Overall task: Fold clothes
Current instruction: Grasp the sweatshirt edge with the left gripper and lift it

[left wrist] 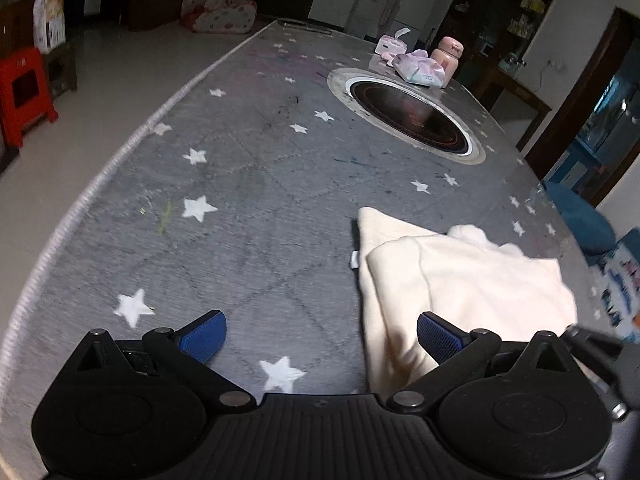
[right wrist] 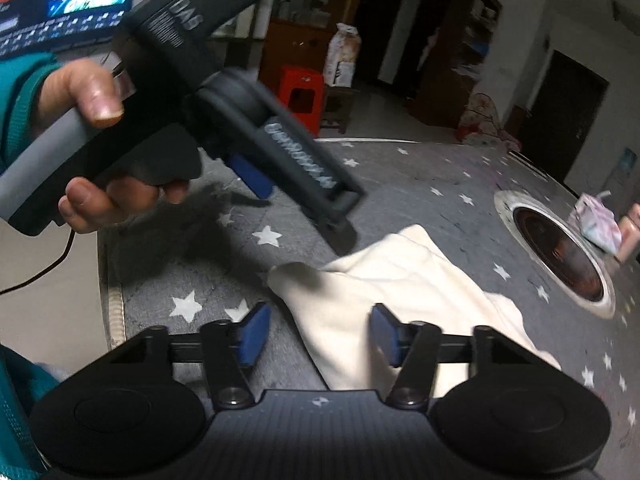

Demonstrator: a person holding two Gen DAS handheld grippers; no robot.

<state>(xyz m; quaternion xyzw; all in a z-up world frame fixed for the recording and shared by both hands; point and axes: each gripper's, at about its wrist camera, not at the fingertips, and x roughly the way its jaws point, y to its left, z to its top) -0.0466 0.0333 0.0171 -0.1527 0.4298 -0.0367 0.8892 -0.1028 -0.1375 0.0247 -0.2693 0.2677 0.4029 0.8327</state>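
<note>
A cream garment (left wrist: 460,276) lies folded over on the grey star-patterned tablecloth (left wrist: 240,200). My left gripper (left wrist: 320,338) hangs open above the cloth, its right blue pad (left wrist: 438,338) over the garment's near left edge. In the right wrist view the same cream garment (right wrist: 400,300) lies ahead, and my right gripper (right wrist: 320,334) is open over its near corner with nothing between the pads. The left gripper (right wrist: 256,160) shows there too, held by a hand (right wrist: 92,128) in a teal sleeve, above and left of the garment.
A round black hotplate (left wrist: 408,118) is set into the table's middle. Behind it stand a pink bottle (left wrist: 448,56), a tissue pack (left wrist: 420,70) and a pink box (left wrist: 392,44). The table's left edge (left wrist: 100,176) curves near; a red stool (left wrist: 24,88) stands on the floor.
</note>
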